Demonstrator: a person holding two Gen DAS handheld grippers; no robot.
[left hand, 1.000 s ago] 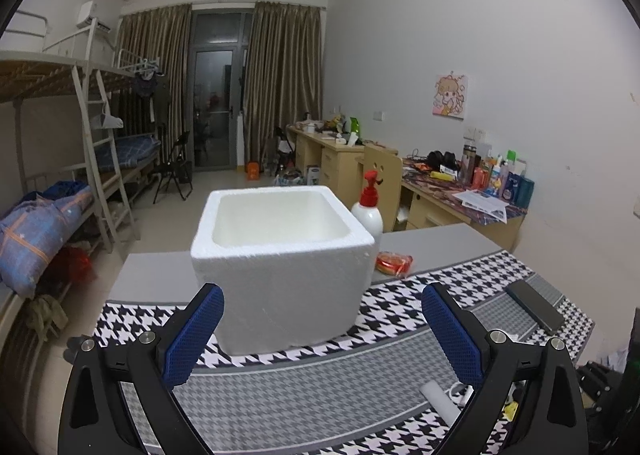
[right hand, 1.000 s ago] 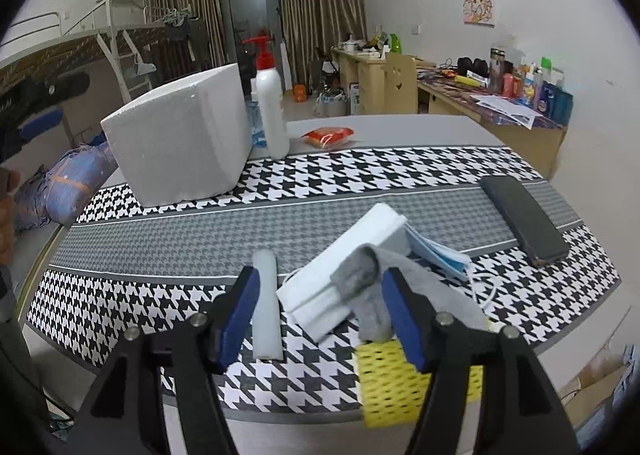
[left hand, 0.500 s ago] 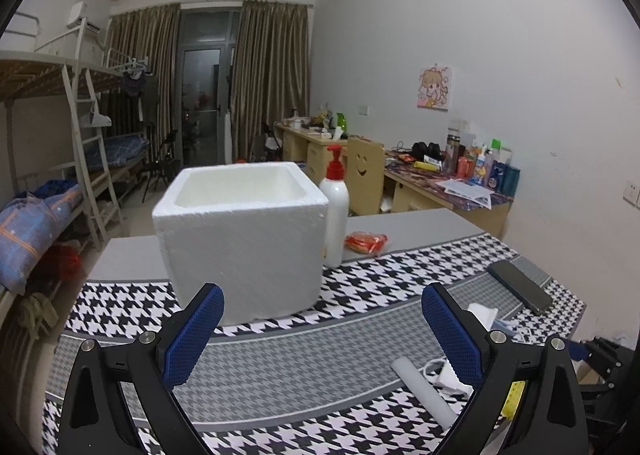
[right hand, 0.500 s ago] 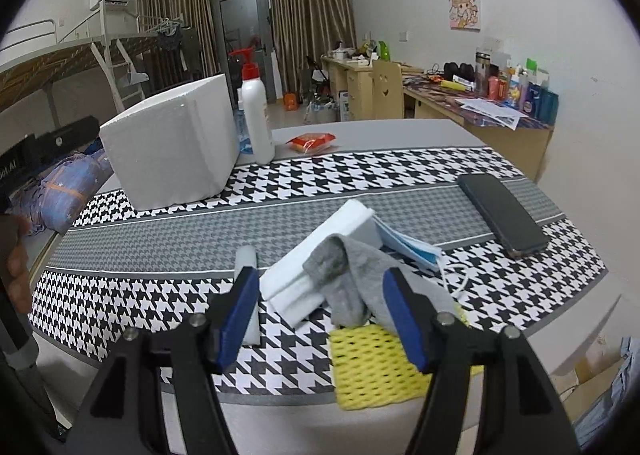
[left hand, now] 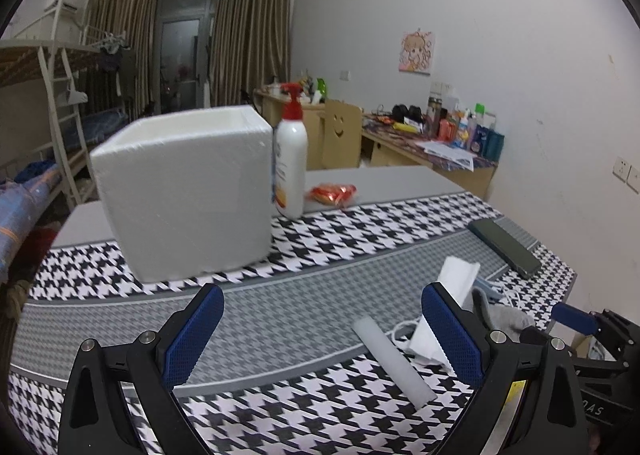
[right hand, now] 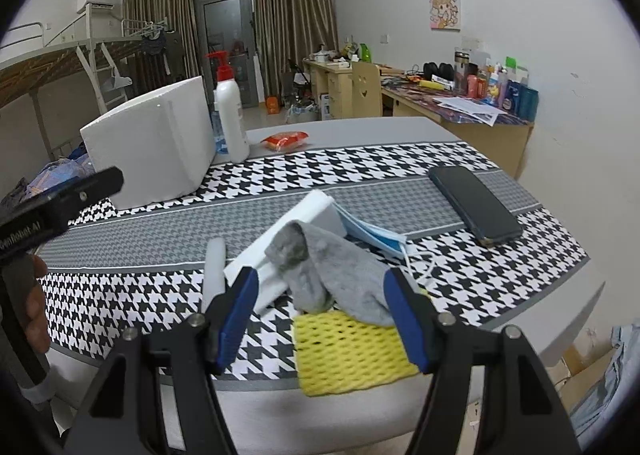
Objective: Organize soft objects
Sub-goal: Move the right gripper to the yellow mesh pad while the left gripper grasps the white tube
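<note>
The right gripper (right hand: 320, 311) hangs spread over the near table edge, nothing between its jaws. Just beyond its tips one grey sock (right hand: 332, 275) lies crumpled, draped across a white foam slab (right hand: 316, 211) and onto one yellow mesh sleeve (right hand: 352, 355). One blue face mask (right hand: 376, 235) and one white foam stick (right hand: 214, 267) flank the pile. The left gripper (left hand: 320, 331) is also spread, empty, facing one white foam box (left hand: 184, 191) with one pump bottle (left hand: 290, 159) beside it.

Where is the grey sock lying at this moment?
In the right wrist view the grey sock lies at the table's near edge, draped over the white foam block and the yellow mesh pad, in front of the open right gripper.
</note>
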